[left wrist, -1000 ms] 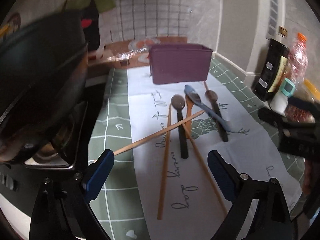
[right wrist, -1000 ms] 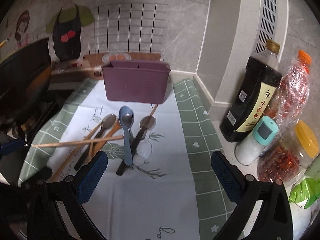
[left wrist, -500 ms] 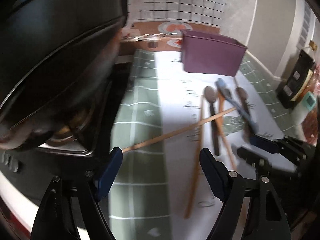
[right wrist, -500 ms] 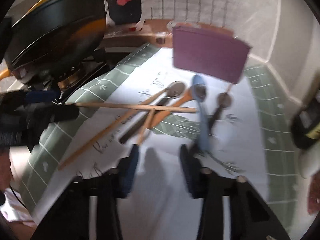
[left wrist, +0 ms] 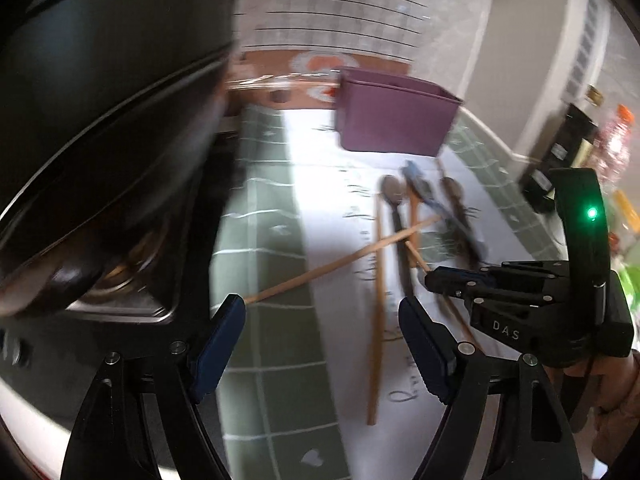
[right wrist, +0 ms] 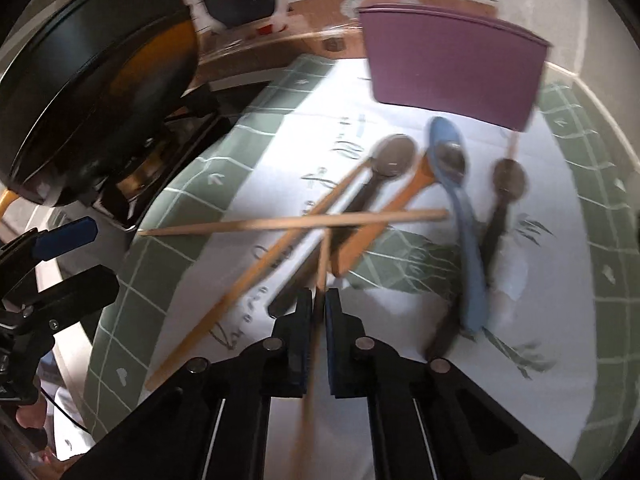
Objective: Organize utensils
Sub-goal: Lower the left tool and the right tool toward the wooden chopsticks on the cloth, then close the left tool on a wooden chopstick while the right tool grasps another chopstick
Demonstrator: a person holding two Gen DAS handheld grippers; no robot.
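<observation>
Wooden chopsticks, dark spoons and a blue spoon (right wrist: pixel 452 160) lie crossed on a white mat in front of a purple utensil box (right wrist: pixel 452 68), also in the left wrist view (left wrist: pixel 394 120). My right gripper (right wrist: pixel 319 312) is shut on one wooden chopstick (right wrist: pixel 322 264) that runs between its pads; it also shows in the left wrist view (left wrist: pixel 444 280). Another chopstick (right wrist: pixel 292 222) lies across the pile, its tip near my left gripper (left wrist: pixel 320 332), which is open and empty above the green mat. My left gripper's fingers (right wrist: pixel 64 236) show at the left of the right wrist view.
A black wok (left wrist: pixel 100 100) on a stove (left wrist: pixel 120 304) fills the left. A dark sauce bottle (left wrist: pixel 560 160) and packets stand by the wall at the right. A tiled wall runs behind the box.
My right gripper has come down onto the pile and closed on a chopstick. My left gripper has swung left toward the stove edge and stays open.
</observation>
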